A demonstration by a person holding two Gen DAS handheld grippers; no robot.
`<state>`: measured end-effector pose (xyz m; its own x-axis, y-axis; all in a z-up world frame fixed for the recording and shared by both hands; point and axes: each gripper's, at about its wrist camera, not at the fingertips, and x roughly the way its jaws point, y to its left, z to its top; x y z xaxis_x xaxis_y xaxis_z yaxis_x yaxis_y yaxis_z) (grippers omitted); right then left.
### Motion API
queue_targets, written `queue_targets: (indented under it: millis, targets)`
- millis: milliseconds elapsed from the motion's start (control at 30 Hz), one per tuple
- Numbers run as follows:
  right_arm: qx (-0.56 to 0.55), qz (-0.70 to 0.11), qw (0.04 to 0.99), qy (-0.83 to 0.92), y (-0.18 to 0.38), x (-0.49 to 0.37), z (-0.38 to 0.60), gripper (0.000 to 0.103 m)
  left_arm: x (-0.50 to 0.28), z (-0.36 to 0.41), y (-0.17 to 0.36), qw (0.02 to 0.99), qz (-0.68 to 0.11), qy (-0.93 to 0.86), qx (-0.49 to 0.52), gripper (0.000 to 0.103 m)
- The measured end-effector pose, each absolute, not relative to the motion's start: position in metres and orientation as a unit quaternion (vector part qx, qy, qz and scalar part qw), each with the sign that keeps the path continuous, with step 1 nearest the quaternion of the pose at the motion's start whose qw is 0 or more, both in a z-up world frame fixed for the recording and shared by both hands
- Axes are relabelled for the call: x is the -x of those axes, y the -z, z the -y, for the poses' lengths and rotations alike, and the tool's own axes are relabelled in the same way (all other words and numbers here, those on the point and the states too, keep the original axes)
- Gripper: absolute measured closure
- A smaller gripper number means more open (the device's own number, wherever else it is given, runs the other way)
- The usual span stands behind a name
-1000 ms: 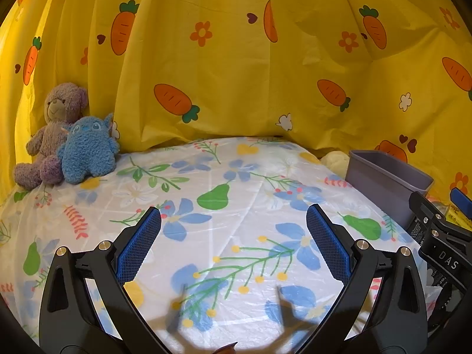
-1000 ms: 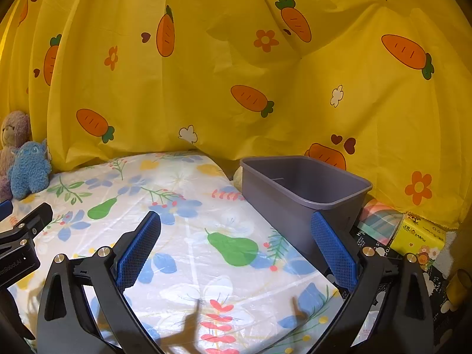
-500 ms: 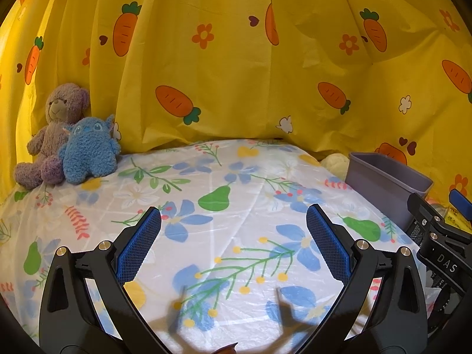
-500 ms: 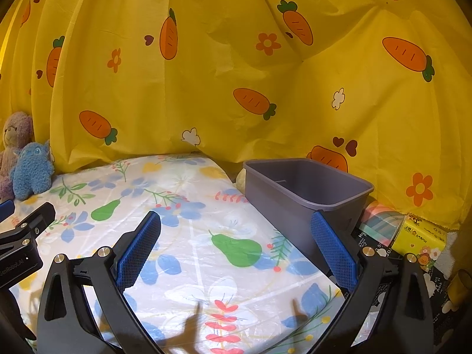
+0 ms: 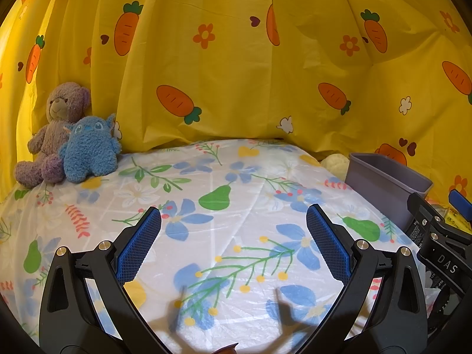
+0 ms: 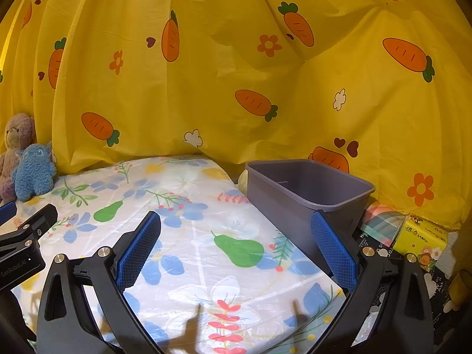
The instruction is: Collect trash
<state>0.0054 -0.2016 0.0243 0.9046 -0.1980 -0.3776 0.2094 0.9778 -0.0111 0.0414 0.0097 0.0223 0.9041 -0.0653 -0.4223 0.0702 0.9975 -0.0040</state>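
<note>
Little has changed over the last second: our view has only drifted slightly. At far left sit two plush toys [image 5: 67,144]. Our left gripper [image 5: 233,244] hangs spread and empty over the floral sheet [image 5: 236,183]. Our right gripper [image 6: 236,247] is likewise spread and empty. At right the grey bin [image 6: 306,188] looks empty. No trash shows on the sheet, so we judge collecting not yet begun.

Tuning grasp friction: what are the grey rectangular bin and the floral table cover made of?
Grey rectangular bin: looks like moulded plastic, matte, with smooth, even walls and a rolled rim. Floral table cover: probably thin plastic sheet, glossy, with creases that catch glare; coated fabric is possible too.
</note>
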Motion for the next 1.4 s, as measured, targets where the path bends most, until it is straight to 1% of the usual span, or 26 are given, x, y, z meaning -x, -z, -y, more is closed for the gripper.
queue_targets:
  millis: [1400]
  targets:
    - [-0.021, -0.187, 0.976, 0.108, -0.0252, -0.0023, 0.2035, 0.005, -0.0407, -0.0061, -0.0180, 0.975, -0.218, 0.037, -0.007, 0.006]
